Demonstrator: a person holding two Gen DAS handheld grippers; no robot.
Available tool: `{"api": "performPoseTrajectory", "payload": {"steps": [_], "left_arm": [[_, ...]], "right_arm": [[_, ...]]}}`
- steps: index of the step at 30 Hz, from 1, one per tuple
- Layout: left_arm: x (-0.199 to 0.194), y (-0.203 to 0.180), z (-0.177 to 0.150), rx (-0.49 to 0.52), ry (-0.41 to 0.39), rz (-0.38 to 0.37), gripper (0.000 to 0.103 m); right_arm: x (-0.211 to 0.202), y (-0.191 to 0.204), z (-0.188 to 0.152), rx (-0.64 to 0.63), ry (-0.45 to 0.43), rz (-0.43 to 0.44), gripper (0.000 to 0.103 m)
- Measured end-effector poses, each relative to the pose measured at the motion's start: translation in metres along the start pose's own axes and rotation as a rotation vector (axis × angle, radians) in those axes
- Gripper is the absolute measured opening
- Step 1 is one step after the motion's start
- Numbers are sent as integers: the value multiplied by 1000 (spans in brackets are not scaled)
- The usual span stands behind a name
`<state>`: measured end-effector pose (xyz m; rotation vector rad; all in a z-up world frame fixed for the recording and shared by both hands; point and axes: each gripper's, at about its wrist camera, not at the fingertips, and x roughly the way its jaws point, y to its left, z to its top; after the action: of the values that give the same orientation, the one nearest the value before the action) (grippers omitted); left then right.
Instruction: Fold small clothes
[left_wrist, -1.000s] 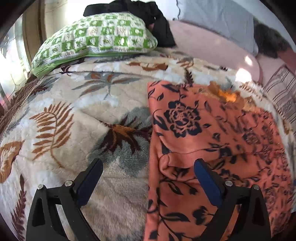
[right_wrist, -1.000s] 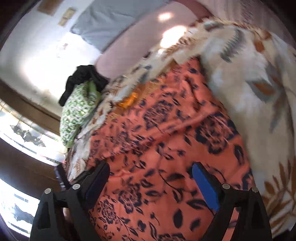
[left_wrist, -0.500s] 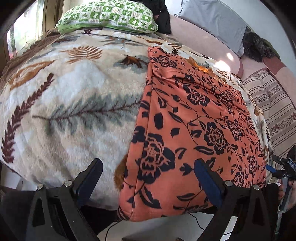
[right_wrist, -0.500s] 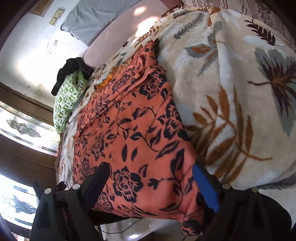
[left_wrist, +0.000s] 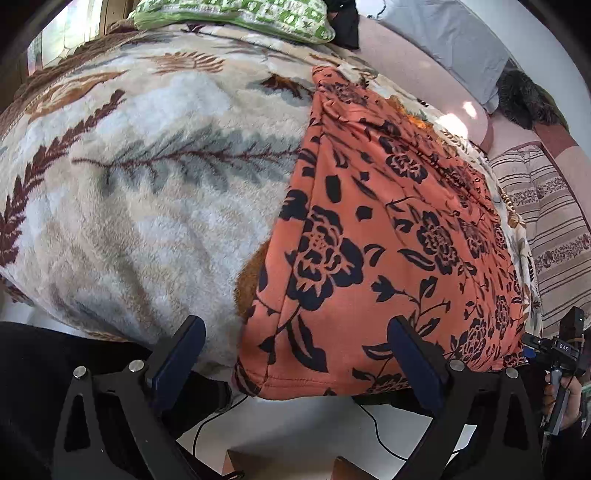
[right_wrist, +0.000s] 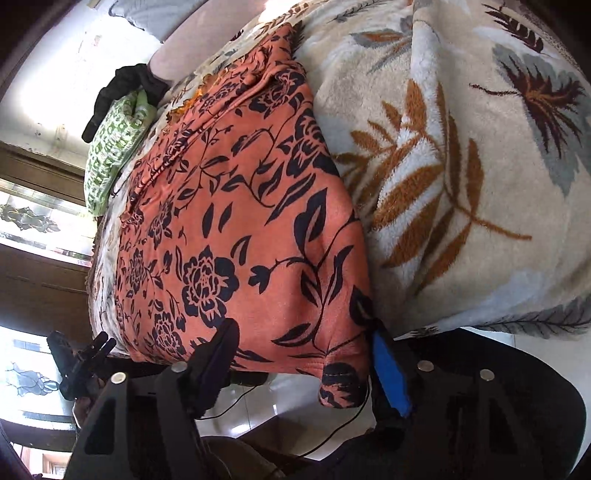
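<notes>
Two grippers hang over the near edge of the bed, where an orange garment (left_wrist: 388, 236) with black flowers lies spread on the leaf-patterned blanket (left_wrist: 147, 184), its hem drooping over the edge. At the hem's left corner the left gripper (left_wrist: 295, 354) has its jaws wide apart, and nothing is pinched between them. At the opposite corner the right gripper (right_wrist: 306, 354) is closing its jaws, the cloth's corner between the pads; whether they press it yet I cannot tell. A green checked pillow (left_wrist: 236, 14) sits at the far end.
</notes>
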<state>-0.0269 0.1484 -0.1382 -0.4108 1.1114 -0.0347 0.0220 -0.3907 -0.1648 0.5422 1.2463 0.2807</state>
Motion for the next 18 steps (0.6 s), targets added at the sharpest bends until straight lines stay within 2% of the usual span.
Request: {"api": "performPoseTrajectory", "payload": {"steps": [2,4,6,12,13,14,15,16,17,18], "left_arm": [[7,4,-2,-22,29,-4,98],[7,4,-3,-16,41,-6,94],[8,1,-6,-6,59,-13,87],[24,0,-11,5,124,31,86],[23,-1,-12,12,121,37,82],[24,-1,-13,15,126,53,63],[24,0,-13,17,133,66,50],[22,2,-13,11,135,47,44],[19,3,-12,6,135,32,27],[14,4,-11,12,132,6,8]], "right_arm": [[2,2,2,-3,12,-2,56],[2,3,2,-4,18,-11,46],[1,1,1,5,15,-9,45],[5,1,1,11,27,-16,46],[6,0,2,20,32,-11,47],[6,0,3,21,33,-7,47],[6,0,3,11,36,0,47],[5,1,3,2,37,-8,37],[4,0,3,4,38,-14,29],[2,-3,3,16,35,-1,10]]}}
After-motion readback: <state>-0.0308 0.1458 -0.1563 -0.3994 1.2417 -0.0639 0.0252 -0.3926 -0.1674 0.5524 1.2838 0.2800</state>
